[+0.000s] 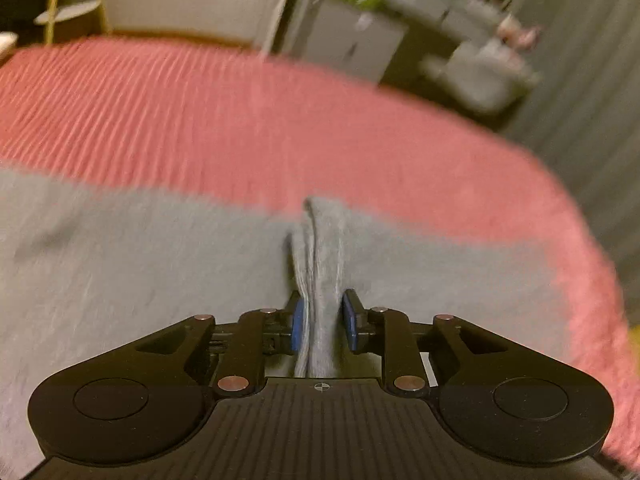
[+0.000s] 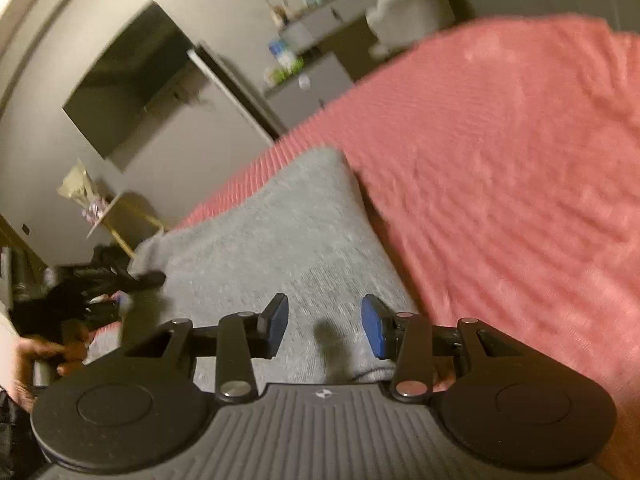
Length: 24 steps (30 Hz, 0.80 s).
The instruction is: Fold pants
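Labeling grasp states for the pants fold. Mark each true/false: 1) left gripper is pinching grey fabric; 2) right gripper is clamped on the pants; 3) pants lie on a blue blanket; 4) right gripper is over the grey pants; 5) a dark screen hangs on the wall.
1) True: the left gripper is shut on a raised fold of the grey pants.
2) False: the right gripper is open, with nothing between its fingers.
3) False: the blanket is pink-red and ribbed.
4) True: grey fabric fills the gap between its fingers.
5) True: the dark screen is wall-mounted.
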### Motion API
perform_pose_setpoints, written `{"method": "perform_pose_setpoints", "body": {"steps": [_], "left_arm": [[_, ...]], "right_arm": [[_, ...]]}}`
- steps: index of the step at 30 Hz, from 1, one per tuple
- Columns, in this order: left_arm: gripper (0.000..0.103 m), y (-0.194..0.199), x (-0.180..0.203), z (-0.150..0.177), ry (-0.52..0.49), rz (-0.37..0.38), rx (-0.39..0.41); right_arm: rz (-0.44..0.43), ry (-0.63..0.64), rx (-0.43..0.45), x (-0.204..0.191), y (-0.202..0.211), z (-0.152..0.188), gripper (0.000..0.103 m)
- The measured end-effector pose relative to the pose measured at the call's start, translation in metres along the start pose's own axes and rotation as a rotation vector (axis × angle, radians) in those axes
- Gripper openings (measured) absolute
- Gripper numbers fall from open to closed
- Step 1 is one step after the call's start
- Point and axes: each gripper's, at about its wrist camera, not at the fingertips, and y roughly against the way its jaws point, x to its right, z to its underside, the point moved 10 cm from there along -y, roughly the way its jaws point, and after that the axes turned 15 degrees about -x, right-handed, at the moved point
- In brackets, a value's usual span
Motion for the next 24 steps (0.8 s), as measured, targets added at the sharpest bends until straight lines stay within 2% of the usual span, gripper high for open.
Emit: {"method": "perform_pose_setpoints", "body": {"steps": [1,3,5,8,11,13,16,17,20,22,24], "left_arm": [[0.03,0.002,-0.002,0.007,0.005,0.016,-0.001],[0.05,0.015,-0.001,0.019,0.008,0.046,0.024],[0.052,0.03,0.001,0.032,-0.007,0.069,0.064],[0.053,0.042,0.006,0.058,-0.046,0.087,0.057],[0.052,0.026,0.0,0.076,-0.077,0.026,-0.026],[0.047,0.01,-0.009,0.082,-0.086,-0.026,-0.046],[0.034,0.015,-0.001,0.083,-0.126,-0.073,-0.018],[0.032,0.017,0.001,0.085,-0.128,-0.085,-0.02],[0.03,0.022,-0.001,0.088,-0.102,-0.114,-0.028],[0.036,0.026,-0.004,0.091,-0.084,-0.135,-0.031],[0.043,0.034,-0.003,0.097,-0.088,-0.158,-0.032]], "right_arm": [[0.004,0.004,0.001,-0.001,0.001,-0.001,0.04],[0.014,0.028,0.02,-0.006,0.006,0.0,0.04],[0.028,0.053,0.043,-0.011,0.013,0.002,0.041],[0.015,0.071,0.06,-0.019,0.018,0.003,0.041],[0.052,0.053,0.023,-0.013,0.009,0.006,0.045],[0.057,0.028,-0.011,-0.007,0.001,0.006,0.045],[0.063,0.035,-0.027,-0.005,-0.002,0.008,0.045],[0.07,0.046,-0.033,-0.007,-0.003,0.009,0.047],[0.074,0.085,-0.059,-0.013,-0.01,0.014,0.061],[0.107,0.13,-0.07,-0.019,-0.013,0.016,0.067],[0.135,0.18,-0.083,-0.026,-0.017,0.018,0.077]]}}
